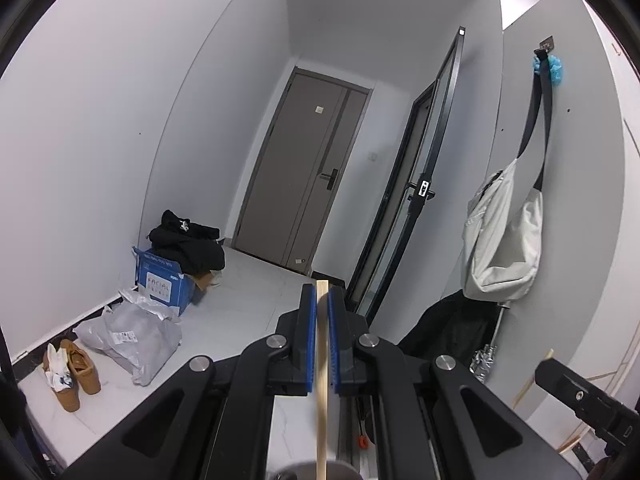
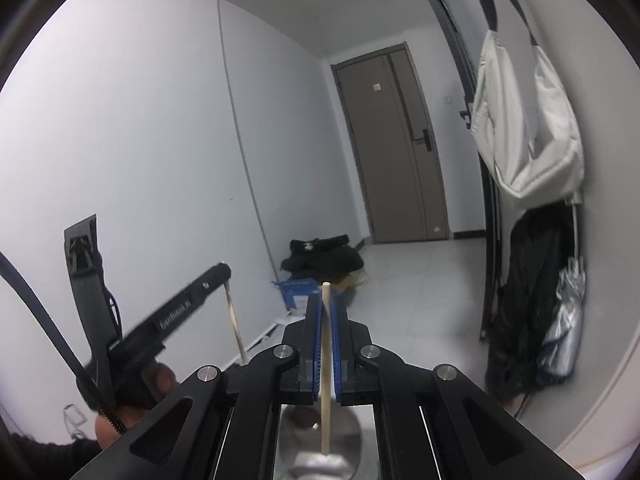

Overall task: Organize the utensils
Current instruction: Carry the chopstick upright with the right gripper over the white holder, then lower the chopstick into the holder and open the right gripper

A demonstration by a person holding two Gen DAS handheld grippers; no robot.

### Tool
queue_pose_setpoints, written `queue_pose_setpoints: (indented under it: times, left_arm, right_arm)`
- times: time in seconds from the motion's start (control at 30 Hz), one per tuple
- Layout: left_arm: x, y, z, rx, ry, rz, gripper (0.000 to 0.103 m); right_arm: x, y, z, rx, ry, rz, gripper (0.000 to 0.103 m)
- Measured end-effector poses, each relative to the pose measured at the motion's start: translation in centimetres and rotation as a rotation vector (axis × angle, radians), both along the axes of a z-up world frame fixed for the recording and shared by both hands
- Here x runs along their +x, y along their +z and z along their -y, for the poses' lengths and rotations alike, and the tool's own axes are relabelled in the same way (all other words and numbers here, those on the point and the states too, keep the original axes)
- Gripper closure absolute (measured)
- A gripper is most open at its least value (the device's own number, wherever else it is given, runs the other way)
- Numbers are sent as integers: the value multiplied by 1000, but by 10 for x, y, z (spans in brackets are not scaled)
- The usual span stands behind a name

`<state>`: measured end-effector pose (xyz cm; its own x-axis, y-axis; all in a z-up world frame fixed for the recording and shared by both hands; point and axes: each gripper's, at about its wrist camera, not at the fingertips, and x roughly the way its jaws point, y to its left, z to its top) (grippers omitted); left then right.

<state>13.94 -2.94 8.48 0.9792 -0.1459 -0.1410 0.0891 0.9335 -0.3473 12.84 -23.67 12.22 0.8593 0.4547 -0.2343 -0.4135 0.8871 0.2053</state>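
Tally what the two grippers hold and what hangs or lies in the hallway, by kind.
Wooden chopsticks, one clamped in the left gripper and one in the right gripper: 2
Pale bag hanging on the wall: 1
Blue box on the floor: 1
Brown shoes: 2
Total: 6

You've got a grey door [image 1: 304,176] at hallway end; blue box [image 1: 162,280] w/ black clothes [image 1: 188,244] by left wall; tan shoes [image 1: 78,376] nr floor edge; pale bag [image 1: 500,236] hung on right wall.

Black grippers [image 1: 322,300], blue pads [image 2: 318,320].
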Motion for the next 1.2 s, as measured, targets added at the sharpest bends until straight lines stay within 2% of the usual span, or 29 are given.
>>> queue_pose_setpoints:
  times: [0.17,0.43,0.53,0.73,0.87,1.2]
  left_arm:
    - [18,-11,2,11,9,14,100]
    - [30,-26,20,143,-16,54,100]
    - [33,-28,25,166,-37,64,100]
    - [37,-37,25,161,-74,46,100]
    - [35,-42,31,204,-100,51,100]
    - [26,-48,28,218,-154,0,100]
  right_arm:
    - [36,-11,-7,-3,5,-28,99]
    - [64,-34,-13,7,23,-75,99]
    - [65,-42,-18,-36,26,-55,99]
    - [68,-60,-25,-77,28,-79,99]
    - [63,-67,-28,-88,42,-83,99]
    - [66,-74,-26,-96,76,-86,99]
